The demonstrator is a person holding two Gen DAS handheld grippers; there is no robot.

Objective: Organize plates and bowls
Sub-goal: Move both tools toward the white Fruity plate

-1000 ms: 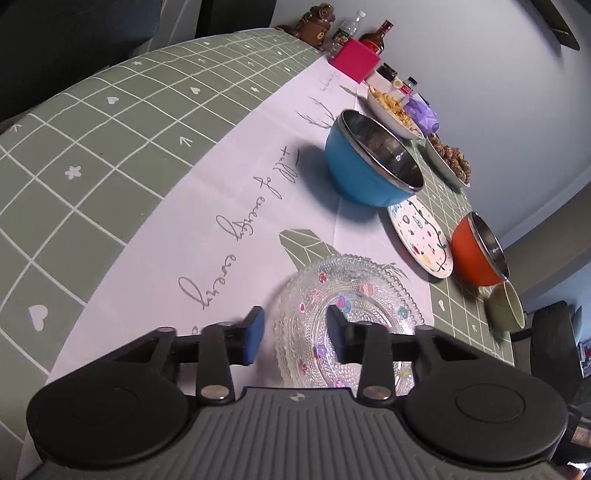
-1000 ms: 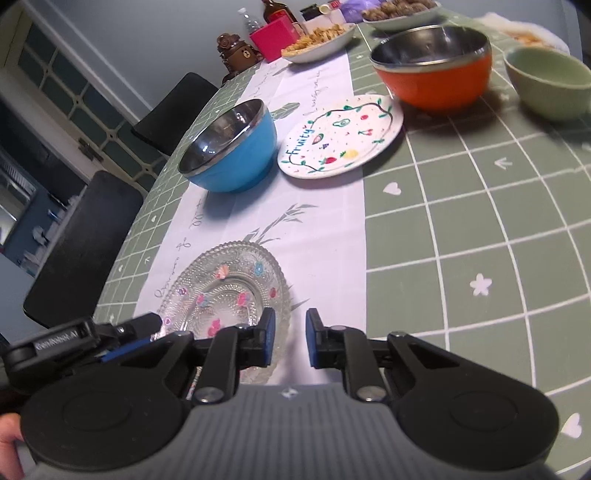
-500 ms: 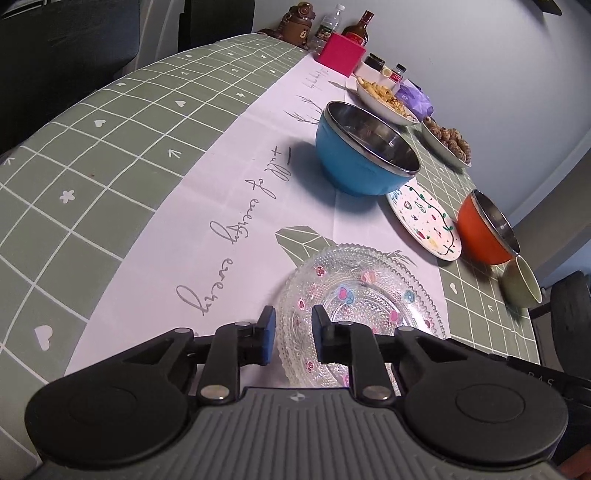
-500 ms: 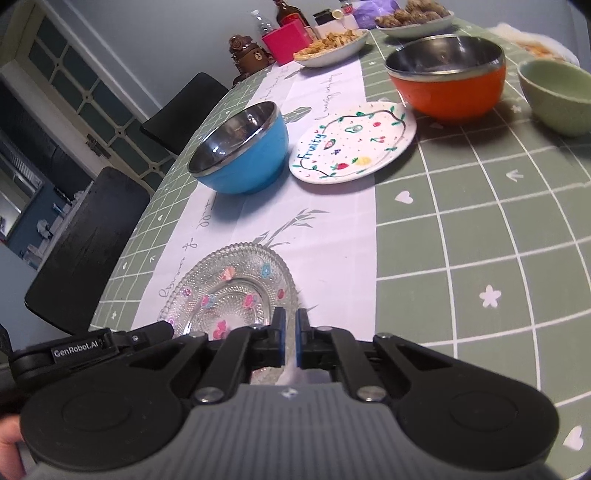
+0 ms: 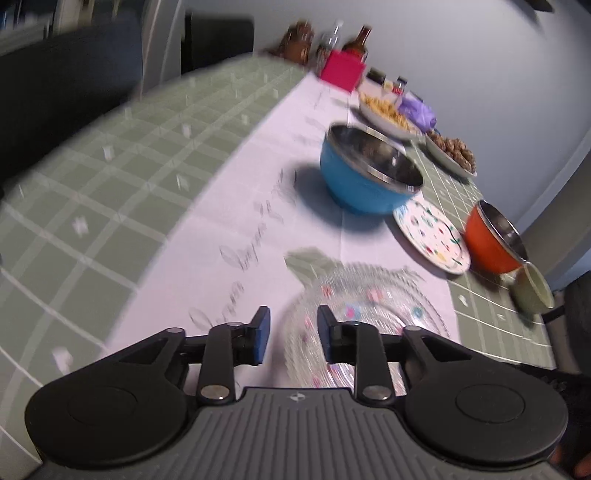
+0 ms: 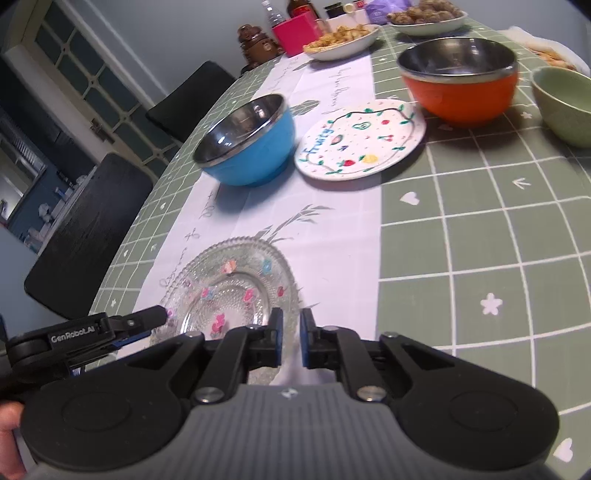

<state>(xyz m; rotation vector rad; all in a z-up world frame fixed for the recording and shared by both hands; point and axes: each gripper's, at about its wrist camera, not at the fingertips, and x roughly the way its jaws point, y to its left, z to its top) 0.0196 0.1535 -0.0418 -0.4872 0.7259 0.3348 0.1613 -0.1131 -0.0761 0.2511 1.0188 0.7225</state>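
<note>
A clear glass plate [image 5: 373, 306] [image 6: 236, 291] with small coloured flowers lies flat on the white runner, close in front of both grippers. My left gripper [image 5: 292, 332] is at the plate's left rim; its jaws are opening and the rim edge lies in the gap, not pressed. From the right wrist view, the left gripper [image 6: 110, 328] shows its tip at that rim. My right gripper [image 6: 291, 338] is at the plate's near right rim, jaws opening to a narrow gap with white cloth visible between them. The left wrist view is blurred.
Beyond the glass plate stand a blue bowl [image 6: 247, 147], a fruit-patterned plate [image 6: 362, 140], an orange bowl [image 6: 458, 85] and a green bowl [image 6: 565, 103]. Food dishes [image 6: 343, 40], a pink box [image 6: 295, 31] and bottles line the far end. Black chairs [image 6: 92, 236] flank the left side.
Both grippers' jaws narrowed half a second ago and have parted again. The left view has rolled a little and blurred. The glass plate has stayed flat on the runner.
</note>
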